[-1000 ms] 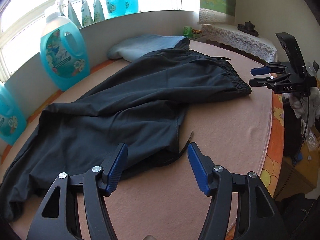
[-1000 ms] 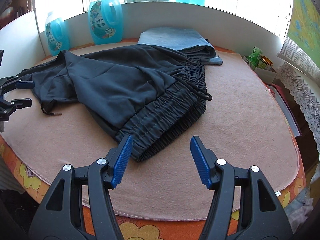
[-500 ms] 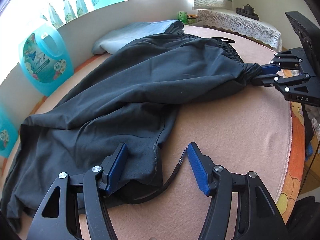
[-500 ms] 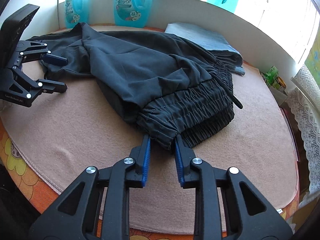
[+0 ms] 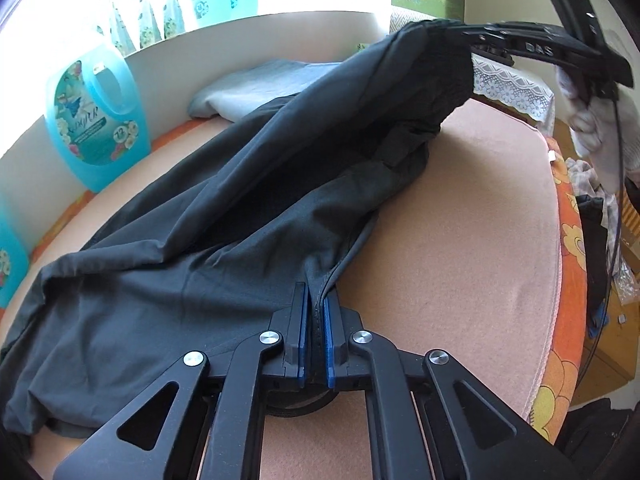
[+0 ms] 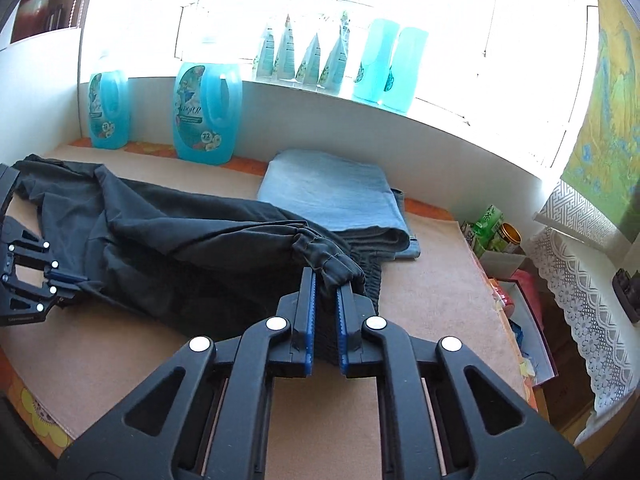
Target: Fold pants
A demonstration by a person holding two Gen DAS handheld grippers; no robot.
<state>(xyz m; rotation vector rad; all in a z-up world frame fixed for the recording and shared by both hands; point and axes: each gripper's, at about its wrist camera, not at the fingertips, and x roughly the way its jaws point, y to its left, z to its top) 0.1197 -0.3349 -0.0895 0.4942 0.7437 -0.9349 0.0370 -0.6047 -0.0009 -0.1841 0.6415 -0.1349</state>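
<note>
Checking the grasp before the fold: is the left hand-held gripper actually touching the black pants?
Touching. The left wrist view shows the left hand-held gripper shut on a hem edge of the black pants.

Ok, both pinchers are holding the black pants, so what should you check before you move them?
1. Left gripper shut on the pants at the leg hem: ok.
2. Right gripper shut on the gathered waistband: ok.
3. Waistband end lifted off the pink mat: ok.
4. Cloth smooth between the grips: not ok, it sags in wrinkles.
5. Folded blue jeans out of the way: cannot tell, they lie right behind the pants.
</note>
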